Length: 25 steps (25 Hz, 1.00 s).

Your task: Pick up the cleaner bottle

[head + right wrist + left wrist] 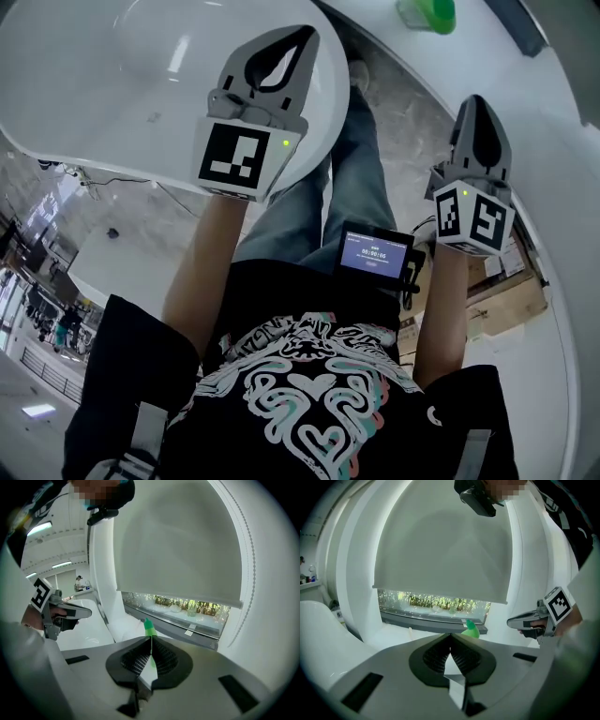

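The green cleaner bottle (427, 13) stands on a white counter (544, 103), with a window (436, 603) and roller blind (440, 550) behind it. Short of it hover the left gripper (302, 37) and right gripper (478, 103), both with jaws together and empty.

A white roller blind (440, 550) is seen drawn low over a narrow window (436, 603) backed by greenery; a brown cardboard box (511, 302) is glimpsed near a small black lit screen (375, 253).
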Each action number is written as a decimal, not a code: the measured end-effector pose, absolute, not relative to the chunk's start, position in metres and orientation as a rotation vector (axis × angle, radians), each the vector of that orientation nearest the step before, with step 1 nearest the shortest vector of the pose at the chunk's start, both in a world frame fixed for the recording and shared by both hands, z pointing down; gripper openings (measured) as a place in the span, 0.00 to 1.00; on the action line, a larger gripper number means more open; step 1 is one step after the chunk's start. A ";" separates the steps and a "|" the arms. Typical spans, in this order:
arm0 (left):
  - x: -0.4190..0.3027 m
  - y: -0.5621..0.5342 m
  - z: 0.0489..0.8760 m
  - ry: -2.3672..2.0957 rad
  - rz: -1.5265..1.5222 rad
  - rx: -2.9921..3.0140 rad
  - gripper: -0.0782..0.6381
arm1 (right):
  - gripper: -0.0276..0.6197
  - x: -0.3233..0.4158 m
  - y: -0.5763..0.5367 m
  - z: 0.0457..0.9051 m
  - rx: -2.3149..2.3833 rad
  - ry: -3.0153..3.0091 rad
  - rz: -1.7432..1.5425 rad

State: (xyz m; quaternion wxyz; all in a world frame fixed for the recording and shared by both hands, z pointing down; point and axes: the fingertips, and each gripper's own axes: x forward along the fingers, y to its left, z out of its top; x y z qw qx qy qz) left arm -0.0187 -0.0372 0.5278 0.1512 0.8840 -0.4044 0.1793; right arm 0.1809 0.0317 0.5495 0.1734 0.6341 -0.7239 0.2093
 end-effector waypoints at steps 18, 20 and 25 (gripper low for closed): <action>-0.006 -0.061 0.557 -1.149 0.530 2.552 0.13 | 0.09 0.198 0.008 0.585 1.859 -1.974 0.589; -0.004 -0.064 0.565 -1.146 0.547 2.534 0.13 | 0.09 0.200 0.002 0.591 1.845 -1.973 0.582; -0.003 -0.069 0.578 -1.096 0.621 2.514 0.13 | 0.09 0.189 -0.011 0.593 1.838 -2.045 0.557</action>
